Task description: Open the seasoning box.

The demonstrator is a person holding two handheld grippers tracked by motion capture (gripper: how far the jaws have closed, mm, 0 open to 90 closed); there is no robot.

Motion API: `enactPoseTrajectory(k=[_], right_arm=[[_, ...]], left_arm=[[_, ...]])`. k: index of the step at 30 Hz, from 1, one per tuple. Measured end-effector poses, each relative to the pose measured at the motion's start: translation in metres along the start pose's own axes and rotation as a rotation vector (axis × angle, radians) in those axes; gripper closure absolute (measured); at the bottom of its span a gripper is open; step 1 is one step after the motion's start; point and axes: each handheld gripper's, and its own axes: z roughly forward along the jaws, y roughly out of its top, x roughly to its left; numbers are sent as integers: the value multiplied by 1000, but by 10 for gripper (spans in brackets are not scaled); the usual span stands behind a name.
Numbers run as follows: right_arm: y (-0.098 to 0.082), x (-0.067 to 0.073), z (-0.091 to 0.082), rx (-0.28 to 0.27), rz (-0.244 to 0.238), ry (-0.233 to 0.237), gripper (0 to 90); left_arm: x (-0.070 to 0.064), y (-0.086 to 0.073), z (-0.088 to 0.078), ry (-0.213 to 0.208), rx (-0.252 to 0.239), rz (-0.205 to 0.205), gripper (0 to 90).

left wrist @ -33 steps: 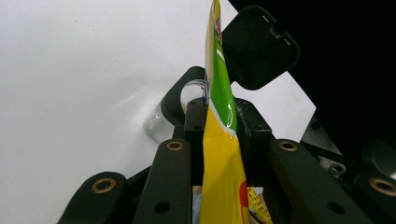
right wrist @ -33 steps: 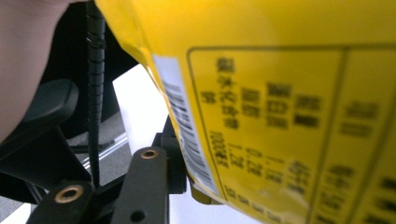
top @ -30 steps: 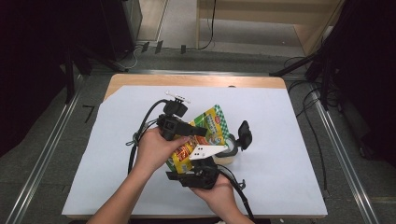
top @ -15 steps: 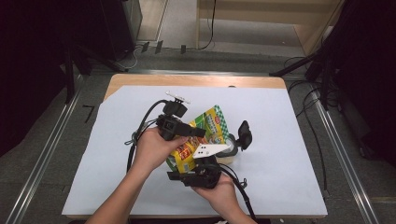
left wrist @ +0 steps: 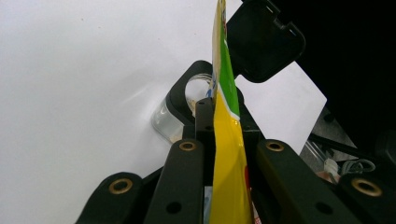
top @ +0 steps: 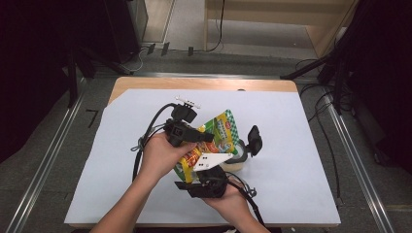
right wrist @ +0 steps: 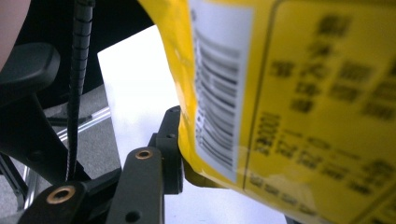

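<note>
1 yellow-green foil snack pouch (top: 214, 141) is clamped by the left gripper (left wrist: 219, 116), its jaws just closing; the right gripper (right wrist: 177, 163) grasps its lower edge above 1 clear jar (top: 239, 159) with a black flip lid on the desk (top: 301, 145).

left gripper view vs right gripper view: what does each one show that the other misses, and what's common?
Left gripper view: the packet edge-on, pinched between the left claw; past it a clear jar with its black lid flipped open.

Right gripper view: the packet's flat back with a barcode and blurred print, one arm of the right claw against its bottom edge, and a black cable.

Both: the yellow packet and the white table cover.
</note>
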Motion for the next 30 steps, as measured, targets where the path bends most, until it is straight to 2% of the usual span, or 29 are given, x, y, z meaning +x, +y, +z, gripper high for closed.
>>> enactPoseTrajectory(k=[3, 9, 13, 15, 19, 22, 26, 28, 30], right_arm=[[0, 0, 0, -13, 16, 7, 657], [0, 0, 0, -54, 69, 63, 686], [1, 0, -1, -66, 80, 72, 687], [2, -1, -2, -74, 85, 83, 688], [3, -5, 2, -75, 124, 109, 659], [2, -4, 2, -73, 107, 77, 635], [1, -4, 2, -82, 122, 35, 654], [0, -4, 2, -82, 125, 32, 657], [0, -5, 2, -73, 123, 20, 674]], left_arm=[[0, 1, 0, -6, -2, -3, 844], [2, 4, 1, -25, -7, -23, 803], [1, 5, -1, -29, -9, -22, 790], [-1, 6, -1, -21, -14, -17, 784], [-5, 7, 1, 28, -10, 0, 792], [-5, 7, 2, 27, -16, -5, 797], [-8, 6, 4, 35, -23, 3, 807], [-9, 6, 4, 37, -21, 5, 810], [-7, 6, 6, 22, -20, -9, 811]])
